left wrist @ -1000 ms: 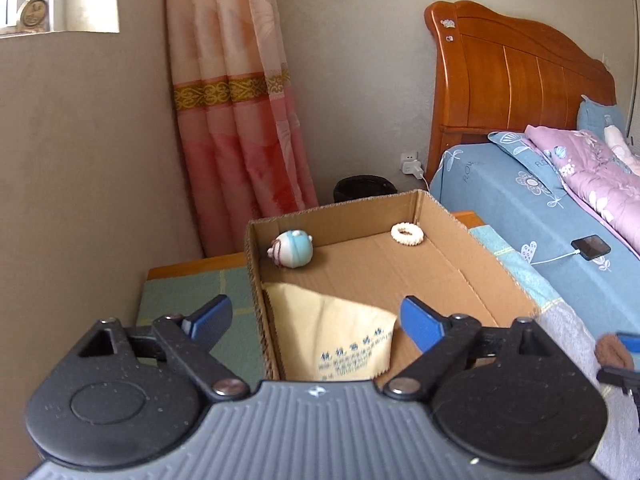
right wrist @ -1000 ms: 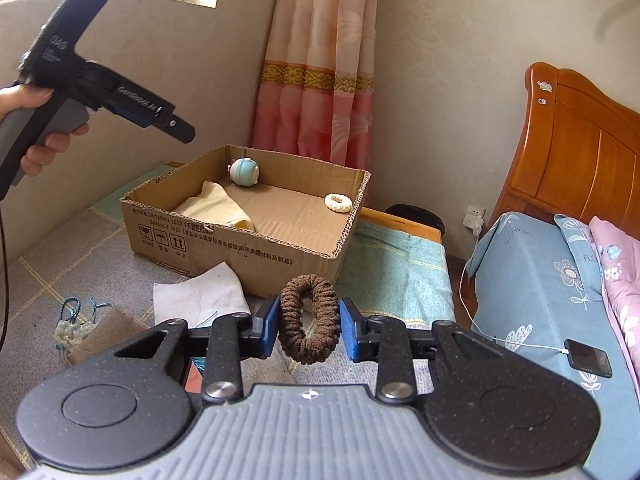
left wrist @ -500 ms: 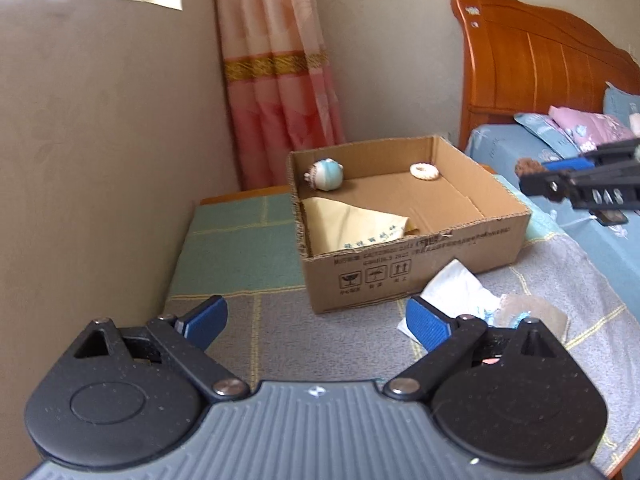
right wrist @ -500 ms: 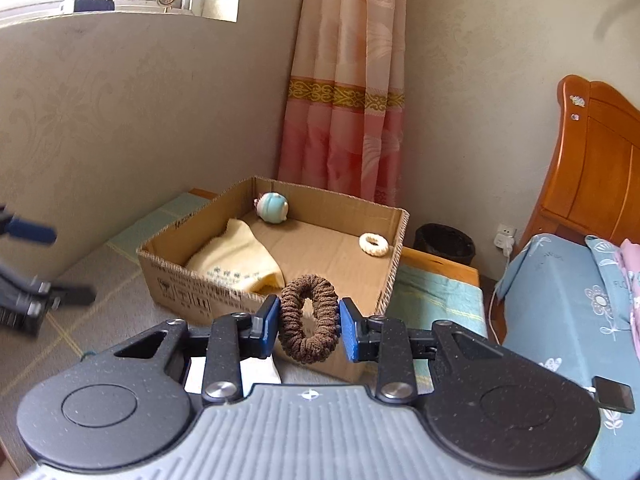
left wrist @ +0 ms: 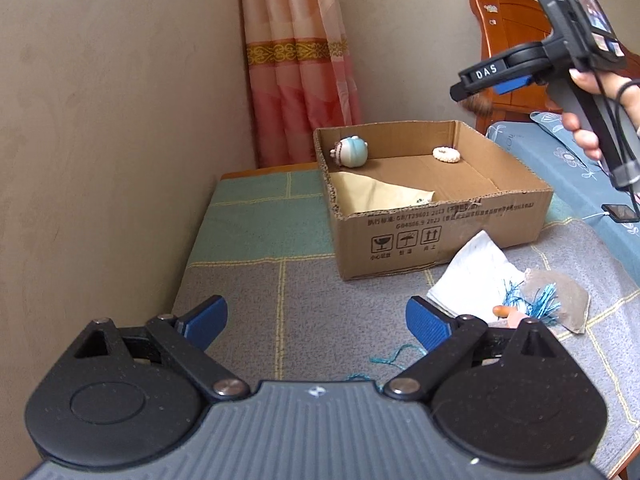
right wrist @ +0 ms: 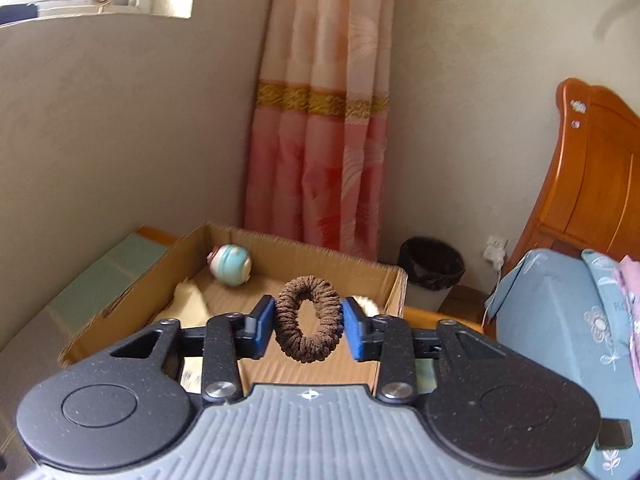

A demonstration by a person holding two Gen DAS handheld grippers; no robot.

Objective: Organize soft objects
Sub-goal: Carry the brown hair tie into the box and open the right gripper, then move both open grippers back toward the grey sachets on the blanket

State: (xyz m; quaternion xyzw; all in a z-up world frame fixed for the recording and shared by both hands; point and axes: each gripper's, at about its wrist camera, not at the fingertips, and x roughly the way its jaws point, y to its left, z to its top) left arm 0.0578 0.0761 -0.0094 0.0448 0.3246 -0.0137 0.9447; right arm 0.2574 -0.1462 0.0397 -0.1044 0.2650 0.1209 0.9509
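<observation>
Since half a second ago the right gripper (right wrist: 308, 326) has moved forward over the cardboard box (left wrist: 440, 236), so the box's near wall now sits under its fingers (right wrist: 262, 330) in the right wrist view; the left gripper (left wrist: 316, 320) has drawn back and lower, with more grey and green blanket (left wrist: 256, 216) showing between it and the box. Right fingers stay clamped on one brown scrunchie (right wrist: 308, 326), held upright, ring facing the camera, above the box interior. Left fingers (left wrist: 426, 326) spread wide apart, holding nothing, over the blanket near its front edge. Box count: one round teal and white plush toy (left wrist: 351, 151) in the far left corner, one small white ring-shaped scrunchie (left wrist: 446, 155) by the far wall toward the right corner, one cream cloth (left wrist: 376, 196) folded against the near left corner. Outside the box, by its near right corner on the blanket: one white cloth (left wrist: 476, 272), one grey-brown fabric piece (left wrist: 560, 300), one bunch of blue threads (left wrist: 540, 300), overlapping; a small orange item beside them, too hidden to identify. One loose teal thread (left wrist: 390, 358) lies between the left fingers. The right gripper appears at the upper right of the left wrist view, held in a hand (left wrist: 596, 112) above the box's right edge. One pink curtain (right wrist: 320, 120), one black bin (right wrist: 432, 268), one wooden headboard (right wrist: 592, 184).
</observation>
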